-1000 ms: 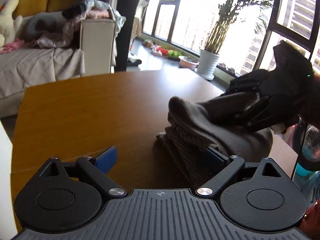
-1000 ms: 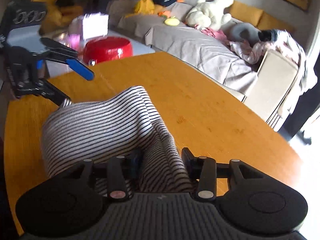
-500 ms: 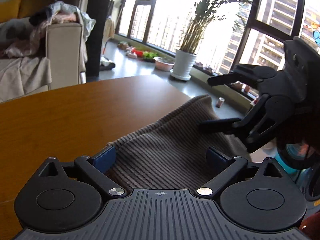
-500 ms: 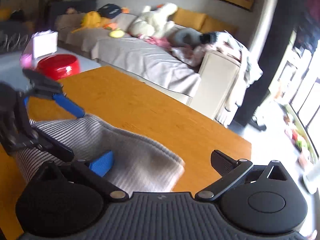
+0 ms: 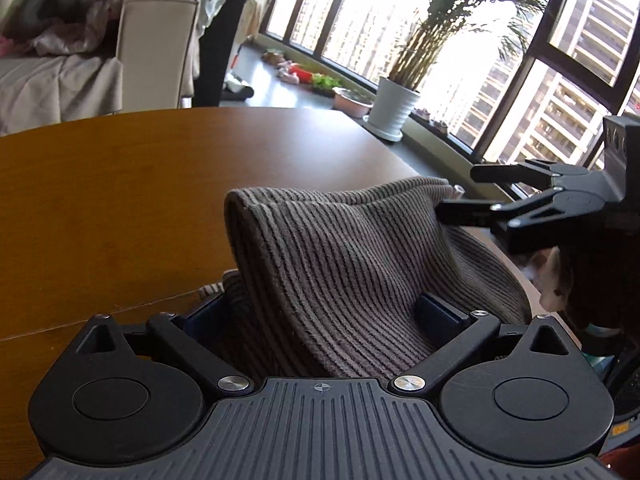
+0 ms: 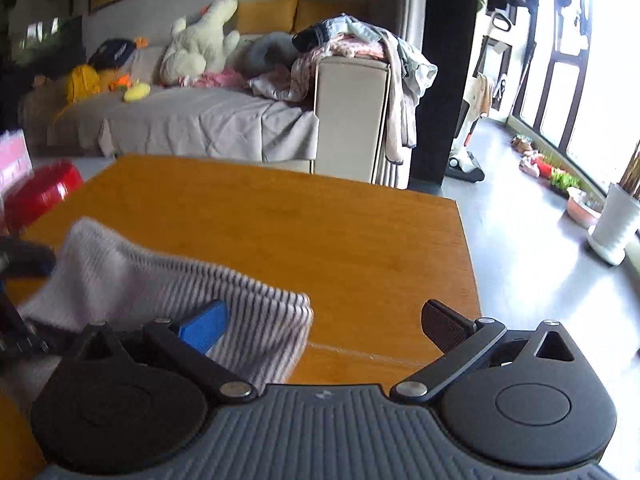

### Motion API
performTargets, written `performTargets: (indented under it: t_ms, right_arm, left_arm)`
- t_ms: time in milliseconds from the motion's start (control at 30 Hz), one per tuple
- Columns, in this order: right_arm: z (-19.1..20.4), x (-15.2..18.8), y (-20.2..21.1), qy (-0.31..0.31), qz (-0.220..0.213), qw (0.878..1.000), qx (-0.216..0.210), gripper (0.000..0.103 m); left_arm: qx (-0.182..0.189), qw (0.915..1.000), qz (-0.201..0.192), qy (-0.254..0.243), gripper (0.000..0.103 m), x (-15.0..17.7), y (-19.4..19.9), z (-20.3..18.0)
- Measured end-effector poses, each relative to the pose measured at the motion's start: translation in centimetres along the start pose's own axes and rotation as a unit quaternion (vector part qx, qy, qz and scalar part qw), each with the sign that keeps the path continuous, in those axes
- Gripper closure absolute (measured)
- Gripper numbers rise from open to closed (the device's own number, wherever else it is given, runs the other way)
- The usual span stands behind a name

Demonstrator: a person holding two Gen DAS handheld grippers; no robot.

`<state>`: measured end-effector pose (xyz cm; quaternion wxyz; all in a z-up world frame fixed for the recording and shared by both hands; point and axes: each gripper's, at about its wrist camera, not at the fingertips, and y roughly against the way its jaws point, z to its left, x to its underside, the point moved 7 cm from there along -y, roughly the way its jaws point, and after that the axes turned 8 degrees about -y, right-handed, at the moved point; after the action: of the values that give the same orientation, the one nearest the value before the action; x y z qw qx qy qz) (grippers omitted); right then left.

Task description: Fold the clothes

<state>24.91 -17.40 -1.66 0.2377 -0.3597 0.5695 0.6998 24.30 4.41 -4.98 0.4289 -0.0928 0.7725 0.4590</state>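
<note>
Grey-brown striped knit garment (image 5: 340, 256): heaped on wooden table (image 5: 120, 184), released; right gripper (image 6: 324, 320) jaws just sprung wide, left gripper (image 5: 320, 312) spread astride it. Refold pending.

Wooden table (image 6: 280, 216); grey-covered sofa (image 6: 192, 120), cream plush toy (image 6: 200, 40); potted plant (image 5: 394, 106) by window.

Garment (image 5: 344, 264): grey-brown, thin dark stripes. Table (image 6: 320, 224): orange-brown wood. Basin (image 6: 36, 196): red, blurred. Plant pot (image 5: 394, 108): white. Cushions (image 6: 280, 10): possibly mustard yellow.
</note>
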Motion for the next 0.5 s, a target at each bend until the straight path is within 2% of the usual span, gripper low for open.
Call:
performTargets:
  t_ms: [100, 167, 267, 333, 400, 433, 500]
  right_arm:
    - [-0.4, -0.9, -1.2, -0.062, 0.019, 0.997, -0.029, 0.0]
    - [0.0, 0.2, -3.3, -0.04, 0.055, 0.998, -0.007, 0.0]
    - [0.1, 0.9, -4.1, -0.044, 0.051, 0.998, -0.002, 0.0]
    - [0.4, 0.9, -4.0, -0.032, 0.048, 0.998, 0.003, 0.0]
    - [0.7, 1.0, -3.8, -0.019, 0.039, 0.999, 0.01, 0.0]
    - [0.8, 1.0, -3.7, -0.017, 0.037, 0.999, 0.013, 0.0]
    - [0.9, 1.0, -3.3, -0.017, 0.033, 0.999, 0.016, 0.0]
  left_arm:
    - [-0.001, 1.0, -0.001, 0.0, 0.0, 0.0, 0.2, 0.0]
    - [-0.013, 0.9998, -0.007, -0.01, 0.001, -0.1, 0.7, -0.1]
    - [-0.046, 0.9961, -0.05, -0.056, 0.004, -1.9, 3.6, -1.0]
    - [-0.036, 0.9922, -0.096, -0.07, 0.004, -3.6, 6.4, -1.8]
    - [-0.023, 0.9883, -0.13, -0.077, 0.011, -5.1, 8.1, -2.6]
    - [-0.02, 0.9865, -0.138, -0.086, 0.02, -5.7, 8.3, -3.2]
    - [-0.008, 0.9866, -0.119, -0.111, 0.023, -5.9, 6.6, -4.3]
